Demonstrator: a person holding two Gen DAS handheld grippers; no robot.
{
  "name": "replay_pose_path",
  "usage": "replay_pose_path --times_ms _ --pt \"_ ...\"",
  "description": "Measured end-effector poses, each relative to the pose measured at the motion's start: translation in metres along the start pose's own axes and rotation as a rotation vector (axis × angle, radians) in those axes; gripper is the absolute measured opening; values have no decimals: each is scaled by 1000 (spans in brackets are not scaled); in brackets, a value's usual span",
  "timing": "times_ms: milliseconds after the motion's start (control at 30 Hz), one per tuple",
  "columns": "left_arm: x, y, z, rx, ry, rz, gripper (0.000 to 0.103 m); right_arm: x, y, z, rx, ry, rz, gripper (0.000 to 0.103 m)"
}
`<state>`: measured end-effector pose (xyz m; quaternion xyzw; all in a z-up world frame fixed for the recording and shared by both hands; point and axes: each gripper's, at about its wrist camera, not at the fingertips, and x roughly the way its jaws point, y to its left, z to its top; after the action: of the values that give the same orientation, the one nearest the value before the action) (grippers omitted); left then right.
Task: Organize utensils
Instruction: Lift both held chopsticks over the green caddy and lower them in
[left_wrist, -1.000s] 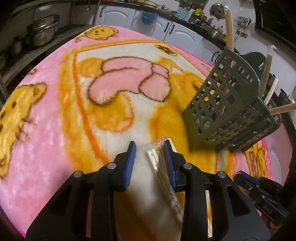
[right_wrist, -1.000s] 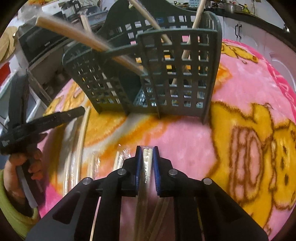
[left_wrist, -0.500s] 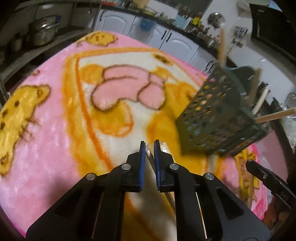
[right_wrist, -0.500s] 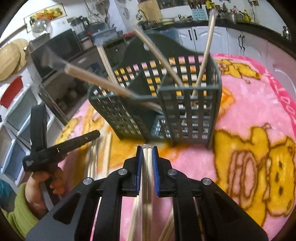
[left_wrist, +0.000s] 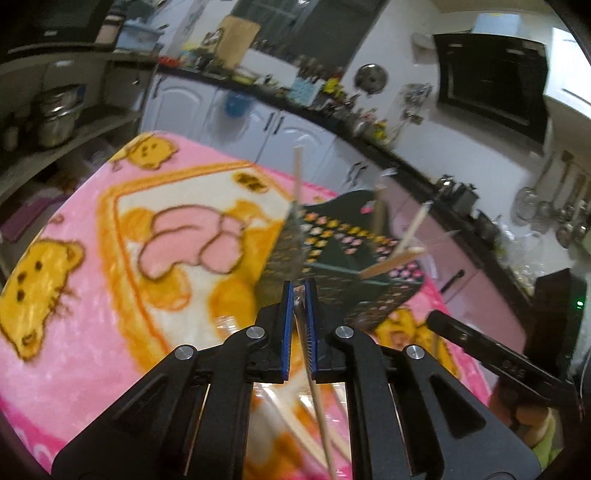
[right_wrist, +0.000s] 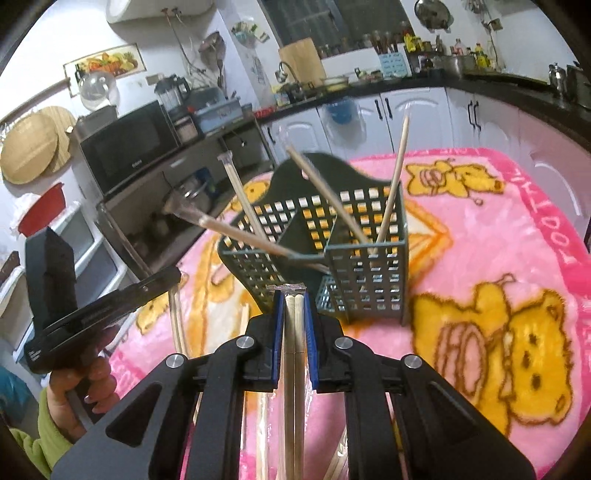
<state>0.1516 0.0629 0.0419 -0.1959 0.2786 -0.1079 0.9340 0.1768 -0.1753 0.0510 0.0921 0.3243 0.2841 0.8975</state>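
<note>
Chopsticks in a clear wrapper (left_wrist: 300, 300) are seen pinched between the pressed-together jaws of the left gripper (left_wrist: 298, 295) in the left wrist view, just in front of the green mesh basket (left_wrist: 325, 254). The basket is blurred here, so its compartments are hard to make out. More wrapped sticks (left_wrist: 284, 413) lie below the gripper on the pink blanket (left_wrist: 92, 295), partly hidden.

From the right wrist, the basket (right_wrist: 365, 280) is sharp: two compartments are shown, with several sticks (right_wrist: 391, 192) leaning out. The right gripper (right_wrist: 294, 295) is clamped on a wrapped chopstick pair (right_wrist: 294, 350), just short of the basket. The left gripper's body (right_wrist: 103, 306) is cut off, its jaws unseen.
</note>
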Motion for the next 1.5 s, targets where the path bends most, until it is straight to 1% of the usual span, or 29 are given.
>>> replay_pose_path --times_ms 200,300,800,1100,1267,1500 --pt "-13 -25 4 46 -30 -56 3 -20 1 4 -23 -54 1 11" --pt "-14 -36 8 59 -29 -101 3 -28 1 5 -23 -71 -2 11" --pt "-23 -93 32 172 -87 -188 3 -71 5 18 -47 -200 -39 11" --pt "-19 -111 49 201 -123 -212 3 -85 2 31 -55 -273 -75 11" --pt "-19 -117 59 206 -142 -218 3 -88 -3 37 -42 -298 -89 11" --pt "-16 -124 73 209 -179 -212 3 -93 -9 51 -31 -340 -95 11"
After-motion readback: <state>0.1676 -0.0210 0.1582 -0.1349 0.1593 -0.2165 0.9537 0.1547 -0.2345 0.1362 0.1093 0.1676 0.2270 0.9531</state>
